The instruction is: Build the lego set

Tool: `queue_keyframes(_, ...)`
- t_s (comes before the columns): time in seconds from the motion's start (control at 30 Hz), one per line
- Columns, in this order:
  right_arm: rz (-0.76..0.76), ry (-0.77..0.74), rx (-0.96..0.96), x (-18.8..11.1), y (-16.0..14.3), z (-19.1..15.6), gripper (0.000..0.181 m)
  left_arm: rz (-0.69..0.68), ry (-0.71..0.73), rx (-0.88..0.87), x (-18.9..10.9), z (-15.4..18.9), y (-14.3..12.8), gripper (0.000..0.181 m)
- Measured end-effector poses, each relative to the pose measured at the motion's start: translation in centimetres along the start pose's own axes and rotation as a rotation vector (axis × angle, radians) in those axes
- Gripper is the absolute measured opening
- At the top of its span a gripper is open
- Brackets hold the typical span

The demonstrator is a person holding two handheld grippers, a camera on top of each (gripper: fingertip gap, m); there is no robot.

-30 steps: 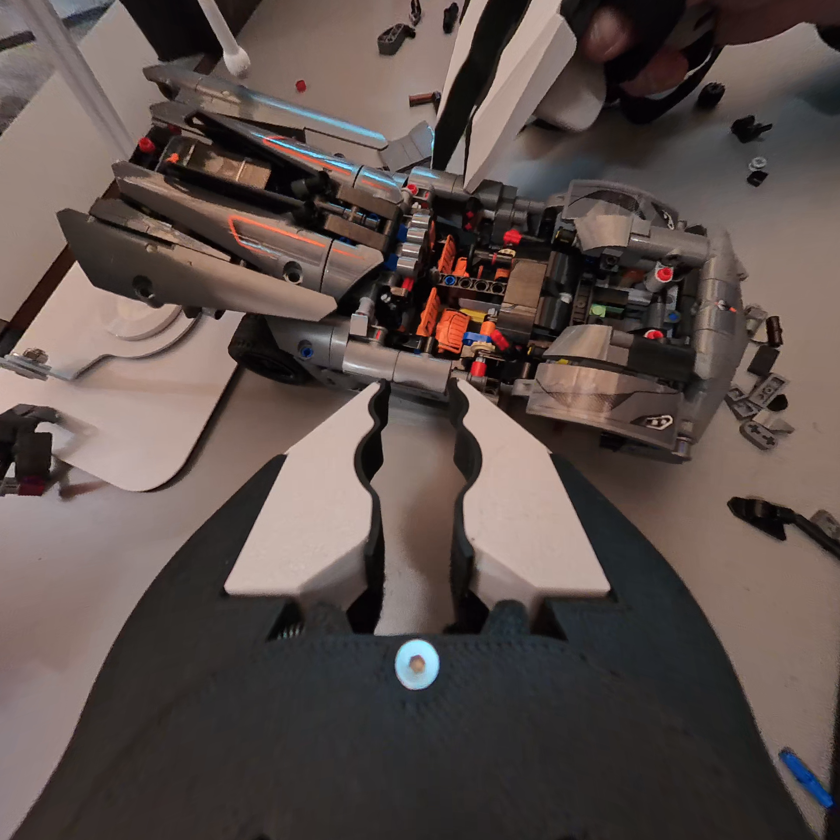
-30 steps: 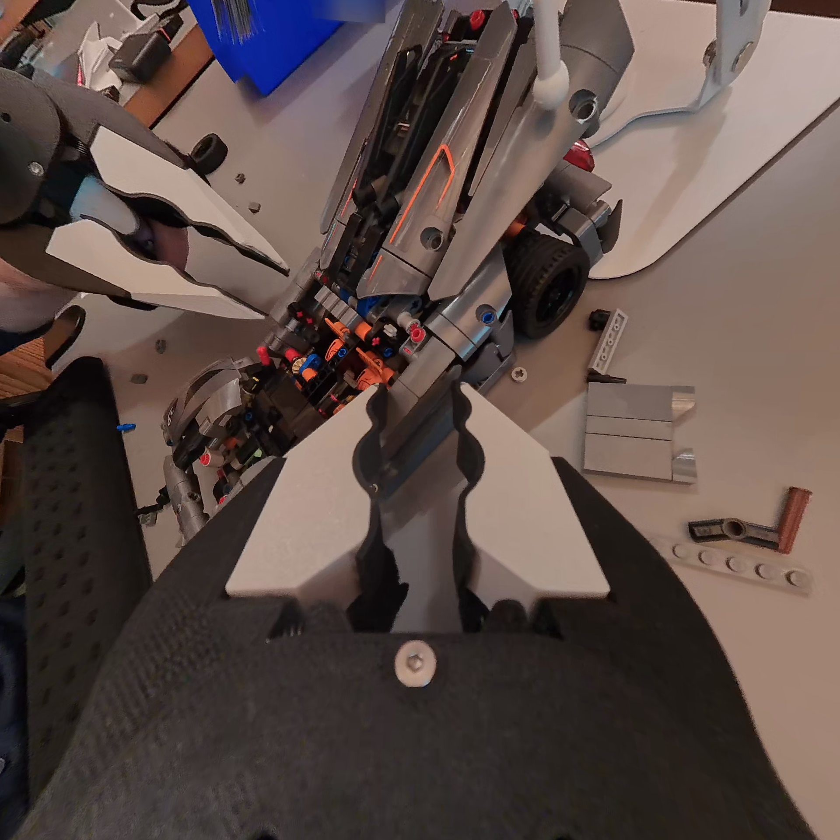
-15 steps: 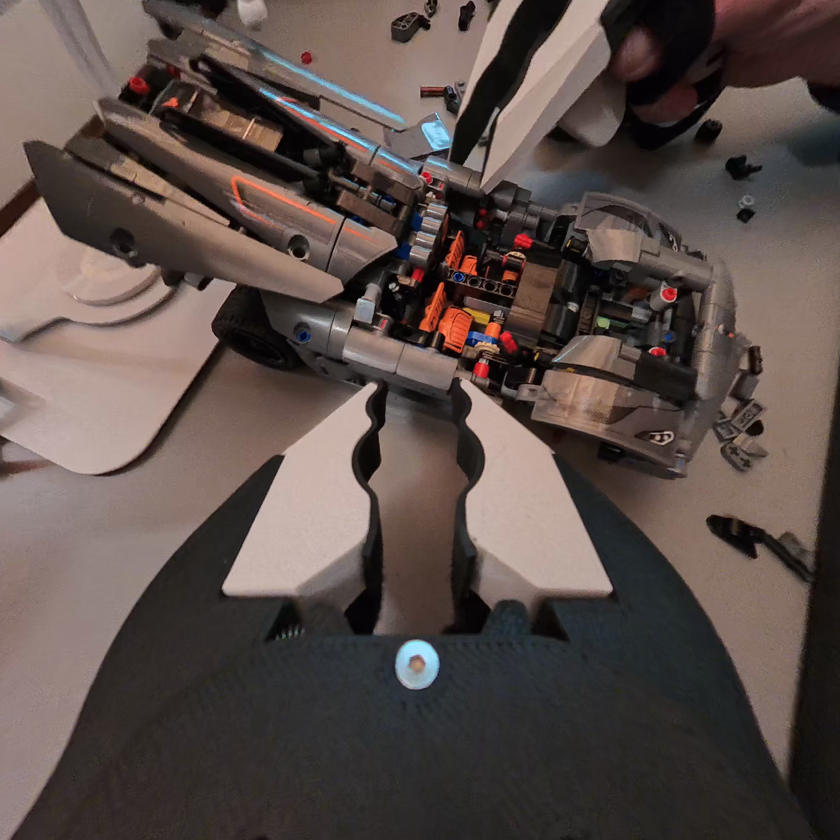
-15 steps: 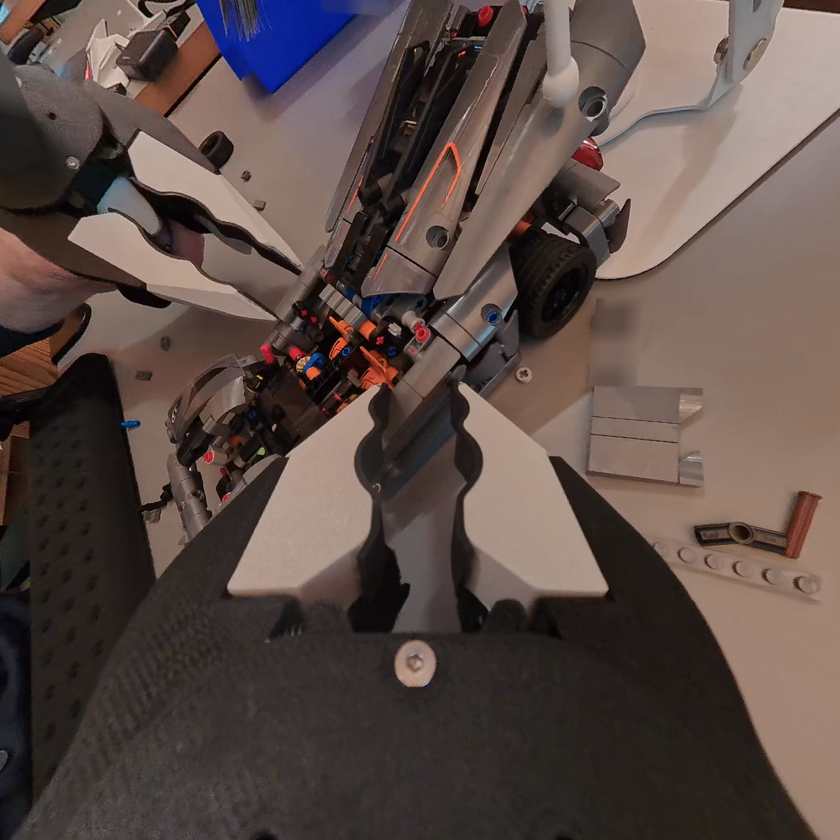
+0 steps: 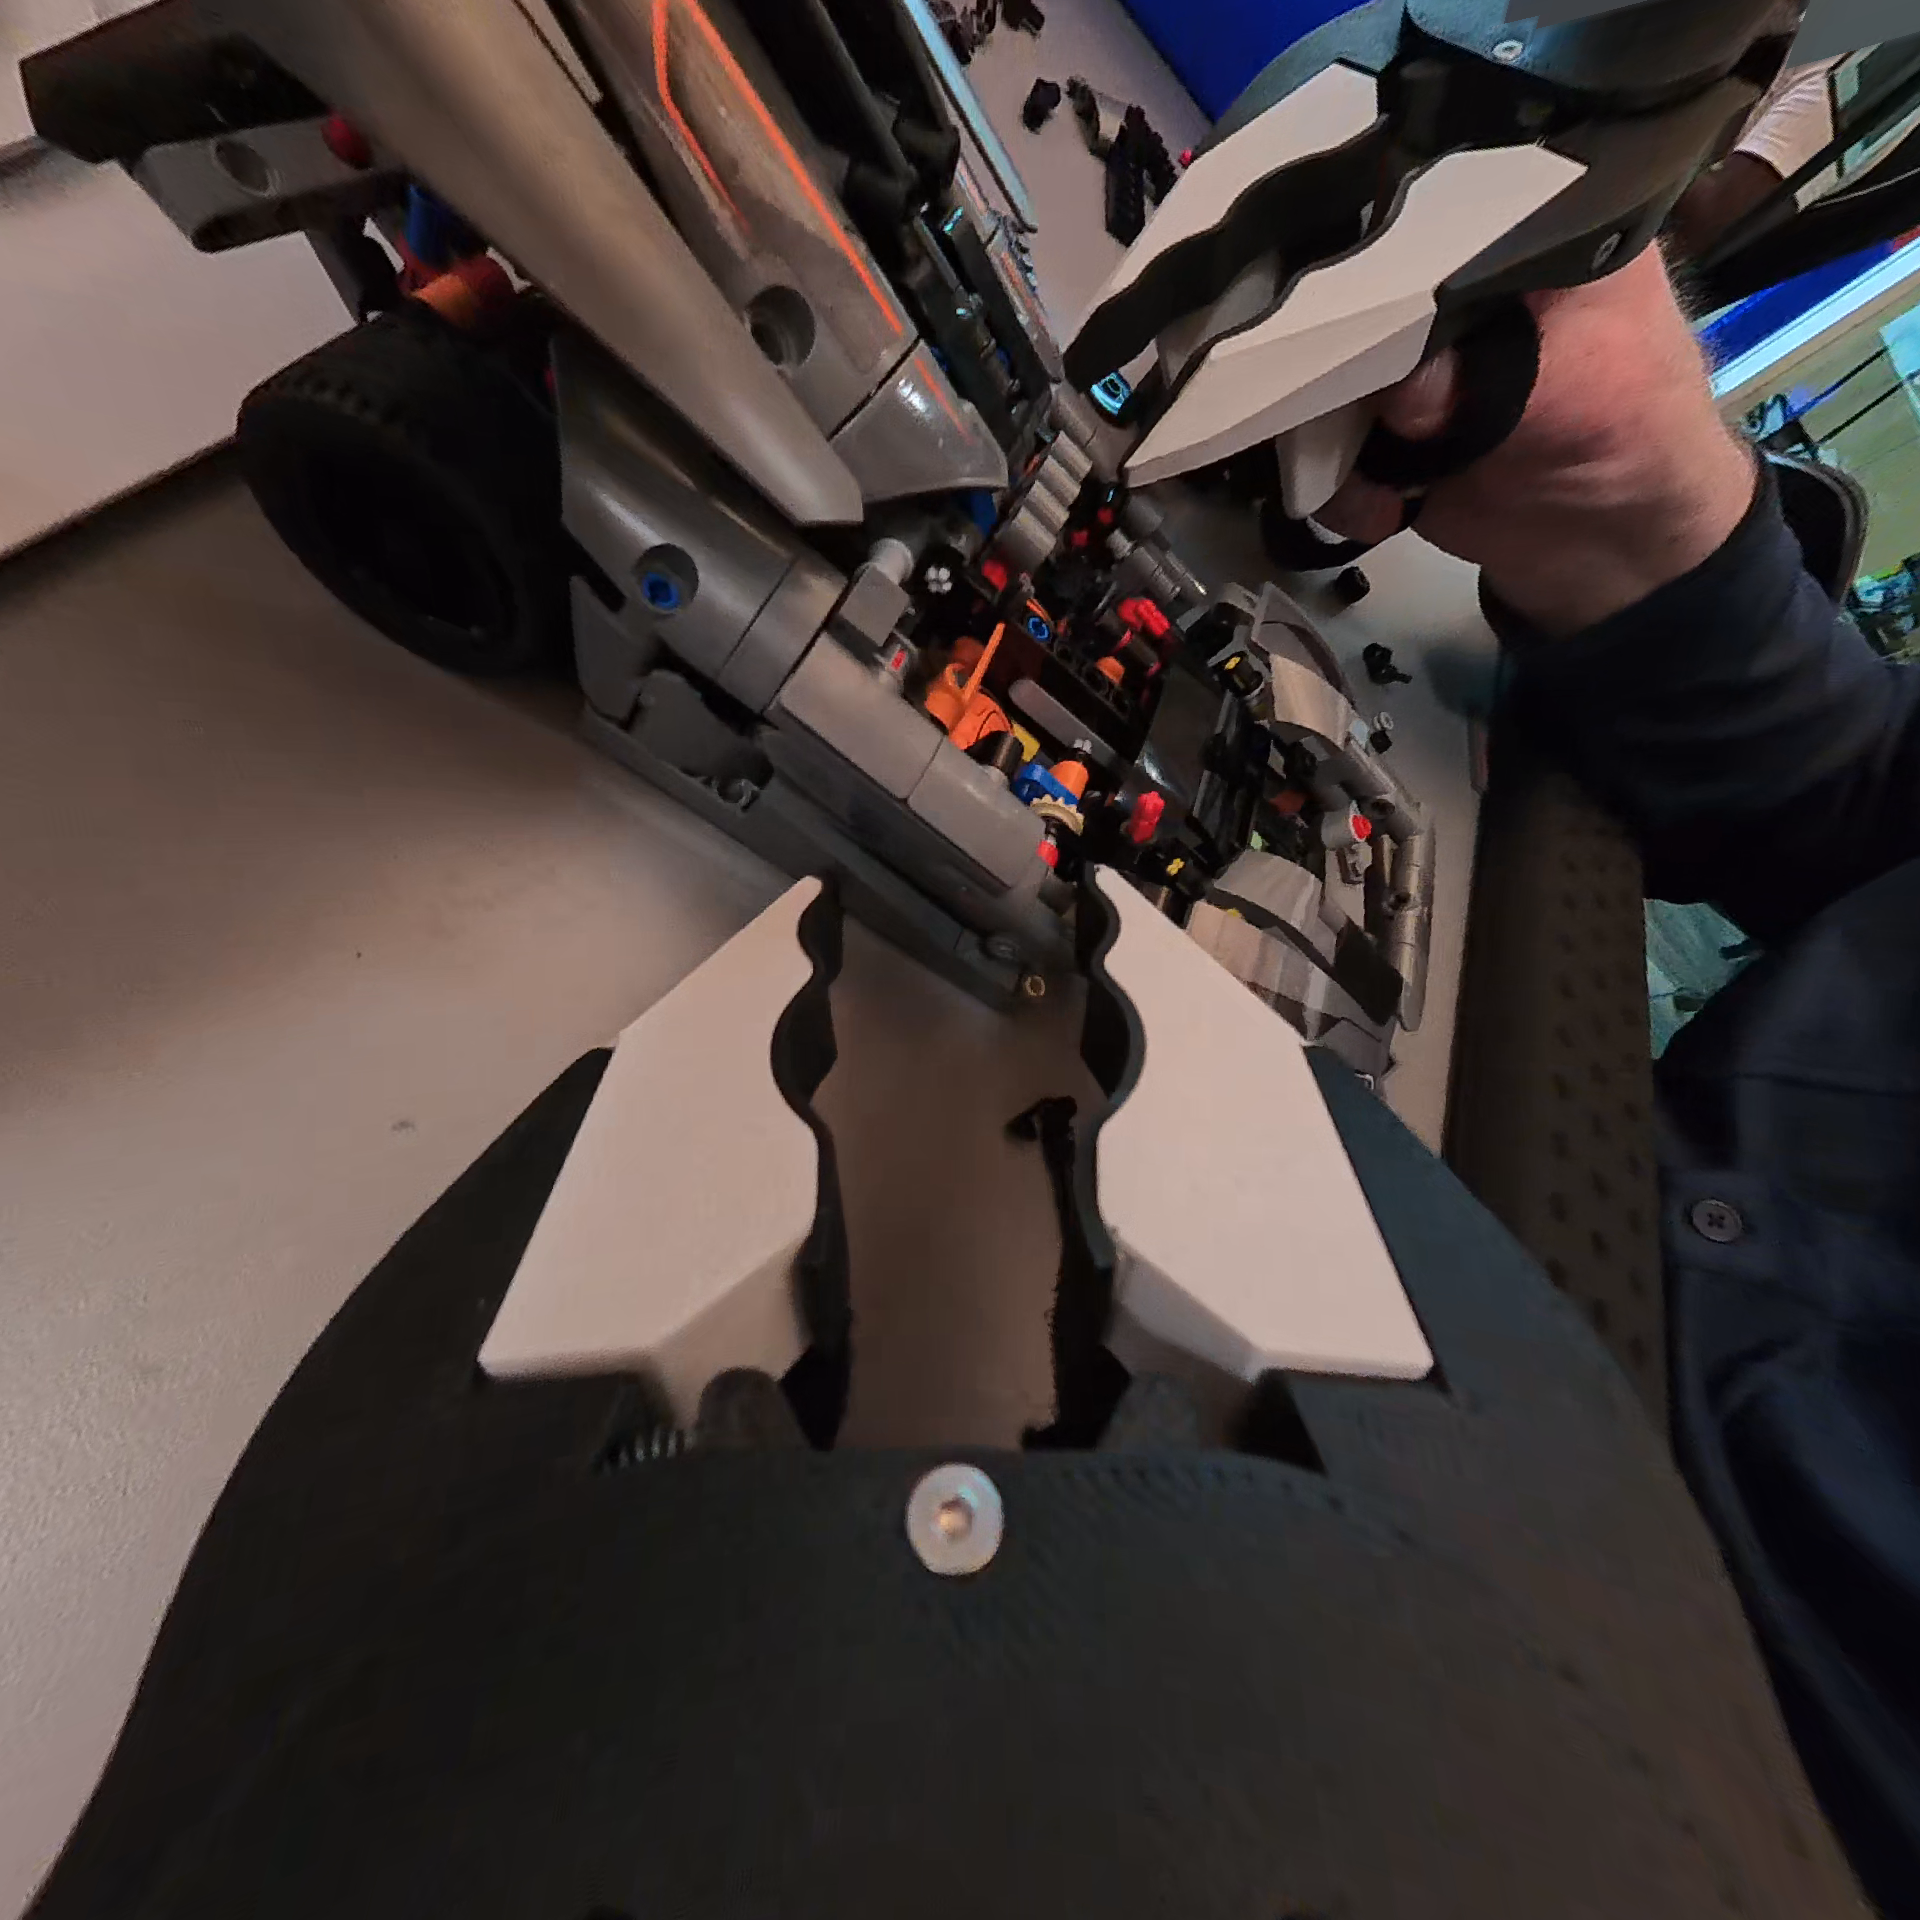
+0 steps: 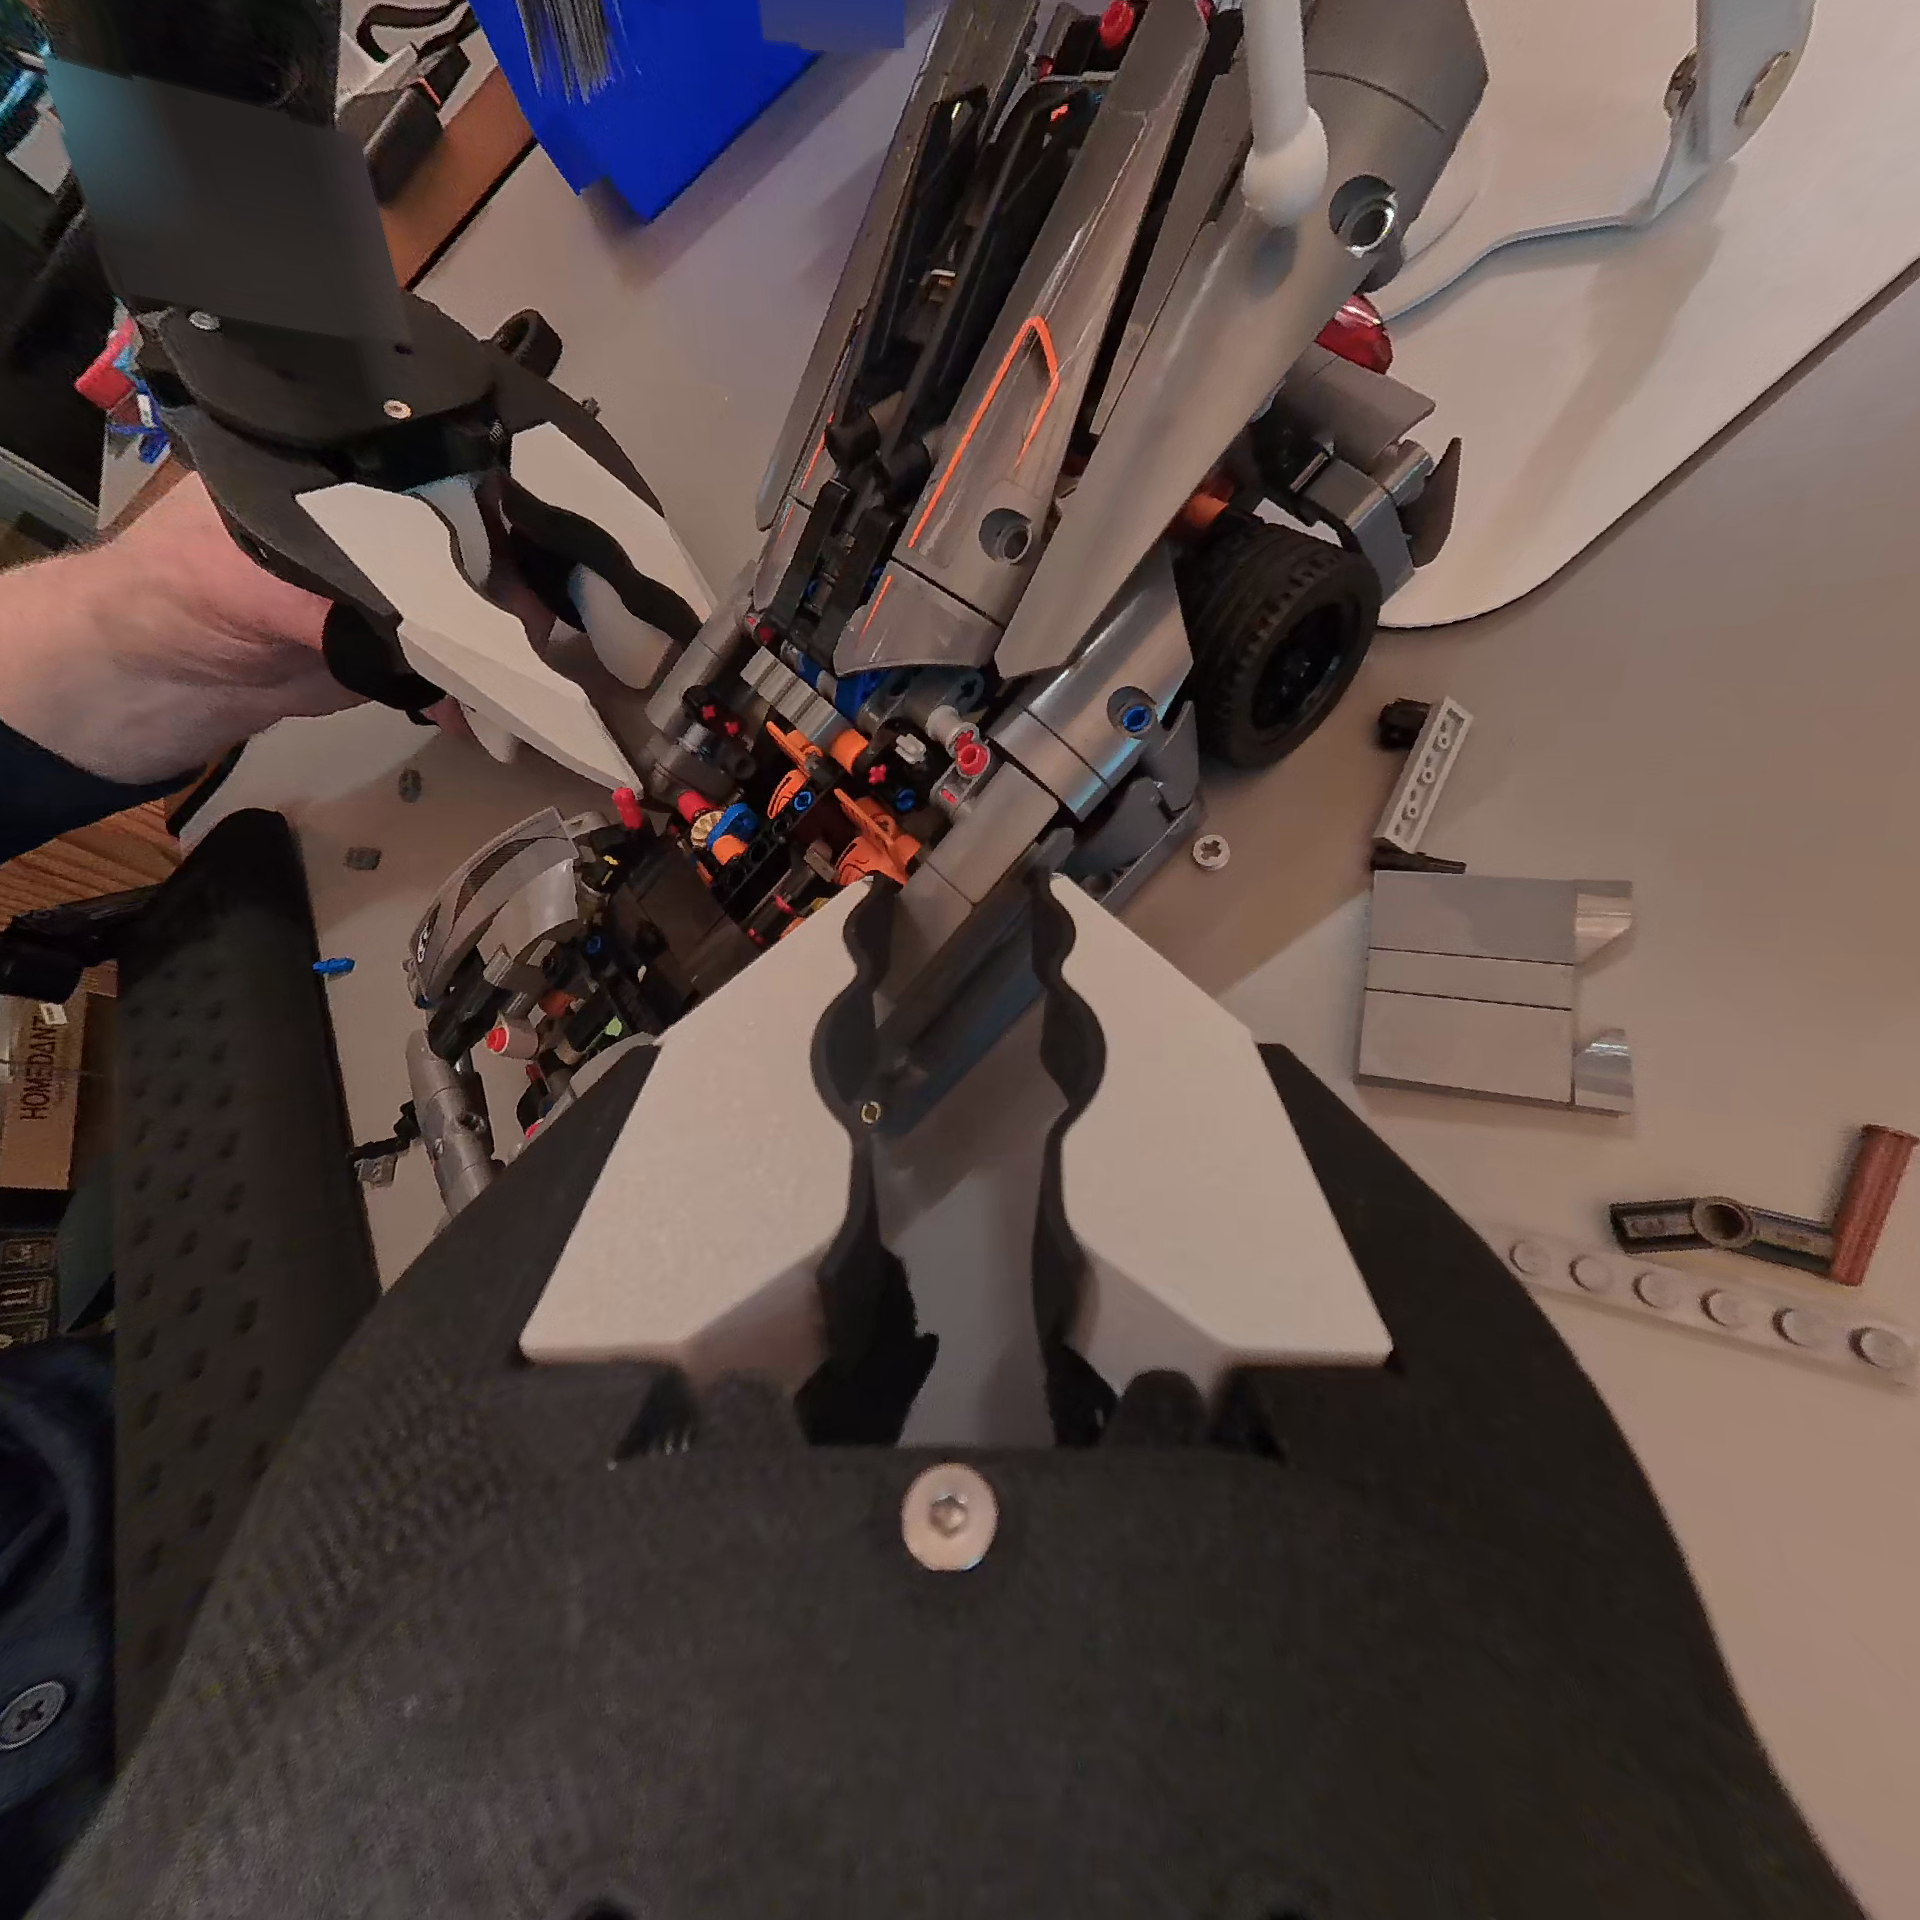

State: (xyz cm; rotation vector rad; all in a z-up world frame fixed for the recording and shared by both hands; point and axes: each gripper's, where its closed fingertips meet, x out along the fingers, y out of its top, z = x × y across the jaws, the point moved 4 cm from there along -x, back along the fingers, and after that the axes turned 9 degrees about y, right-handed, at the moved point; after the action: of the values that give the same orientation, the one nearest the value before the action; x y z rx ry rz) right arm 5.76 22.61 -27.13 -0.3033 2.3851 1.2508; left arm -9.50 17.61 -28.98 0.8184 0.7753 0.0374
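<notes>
The lego car [image 6: 1049, 582] is glossy grey plastic with matt rubbery tyres [image 6: 1283, 644]; the table [image 6: 1714, 727] looks smooth, matt.

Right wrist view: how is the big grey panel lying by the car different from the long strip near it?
The grey panel is wide and smooth, with straight seams across it; the long strip is narrow, with a row of round bumps. The panel is darker grey, the strip paler. The panel lies nearer the car than the strip does. Both are loose pieces lying flat on the table.

We show the left gripper [image 5: 954, 904] and right gripper [image 6: 951, 883] facing each other, fingers [image 5: 707, 1164] parted; left hand [image 6: 156, 655] and right hand [image 5: 1538, 447] grip them.
</notes>
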Motion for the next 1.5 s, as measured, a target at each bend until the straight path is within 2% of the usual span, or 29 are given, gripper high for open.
queue_keyframes(0.23,0.0,0.005,0.001,0.0,0.0,0.0,0.024,0.005,0.067,0.123,-0.2,0.4,0.1,0.038)
queue_keyframes(0.27,0.0,0.005,0.002,0.0,0.0,0.0,0.024,0.01,0.067,0.145,-0.3,0.7,0.2,0.032)
queue_keyframes(0.4,-0.001,0.005,0.002,0.1,0.0,0.0,0.024,0.015,0.152,0.306,-0.4,1.0,0.2,0.033)
queue_keyframes(0.7,-0.002,0.007,0.0,0.0,0.0,0.0,0.024,-0.005,0.203,0.397,-0.4,1.1,0.0,0.032)
queue_keyframes(1.07,-0.008,0.021,-0.005,0.0,-0.1,-0.1,0.023,0.01,0.215,0.39,-1.3,0.5,0.5,0.036)
queue_keyframes(1.13,-0.009,0.022,-0.006,0.0,-0.1,-0.1,0.023,0.064,0.228,0.409,-1.7,0.7,1.2,0.028)
queue_keyframes(1.23,-0.01,0.02,-0.009,0.0,-0.1,-0.1,0.023,0.006,0.248,0.421,-1.2,0.6,0.8,0.028)
queue_keyframes(1.5,0.021,0.01,-0.026,-0.4,0.3,-0.3,0.022,0.027,0.242,0.444,-1.2,1.0,0.9,0.028)
